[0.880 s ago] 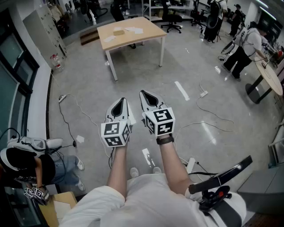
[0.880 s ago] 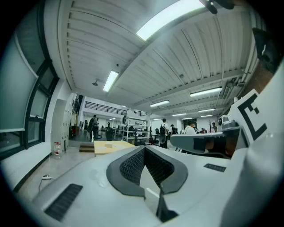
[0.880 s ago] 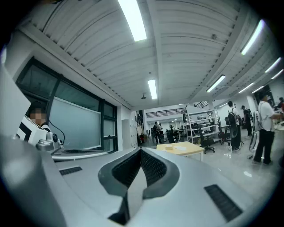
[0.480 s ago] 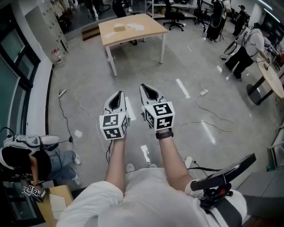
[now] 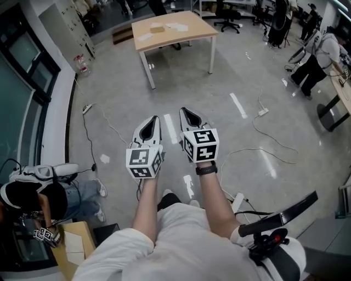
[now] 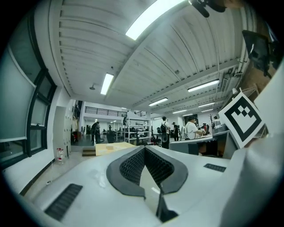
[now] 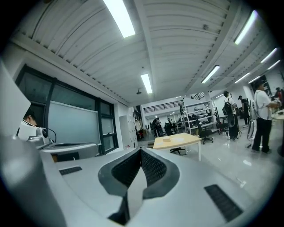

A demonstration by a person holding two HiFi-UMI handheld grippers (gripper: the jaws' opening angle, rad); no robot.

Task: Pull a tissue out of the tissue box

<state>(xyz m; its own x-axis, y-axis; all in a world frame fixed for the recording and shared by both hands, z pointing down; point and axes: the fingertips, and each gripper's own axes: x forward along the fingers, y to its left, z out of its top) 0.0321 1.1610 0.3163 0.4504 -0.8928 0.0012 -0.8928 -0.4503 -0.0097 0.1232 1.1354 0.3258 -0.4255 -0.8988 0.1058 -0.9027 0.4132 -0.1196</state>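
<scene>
A small tan tissue box (image 5: 157, 28) sits on a light wooden table (image 5: 189, 34) far ahead across the floor, with white sheets (image 5: 178, 26) lying beside it. My left gripper (image 5: 154, 119) and right gripper (image 5: 182, 111) are held side by side at waist height, well short of the table, both pointing towards it. Each is shut with nothing between its jaws. The table (image 7: 177, 141) with the box (image 7: 167, 139) shows small in the right gripper view. In the left gripper view the table (image 6: 111, 148) is just visible past the shut left gripper (image 6: 144, 149).
Cables (image 5: 93, 123) and a power strip (image 5: 263, 112) lie on the grey floor, with white tape marks (image 5: 238, 105). A person (image 5: 33, 197) sits low at the left. People (image 5: 315, 55) stand by a round table at the right; office chairs (image 5: 230, 13) stand behind the table.
The person has stepped forward, so the floor and the seated person slide in view; the table has shifted right. Both grippers stay shut and side by side.
</scene>
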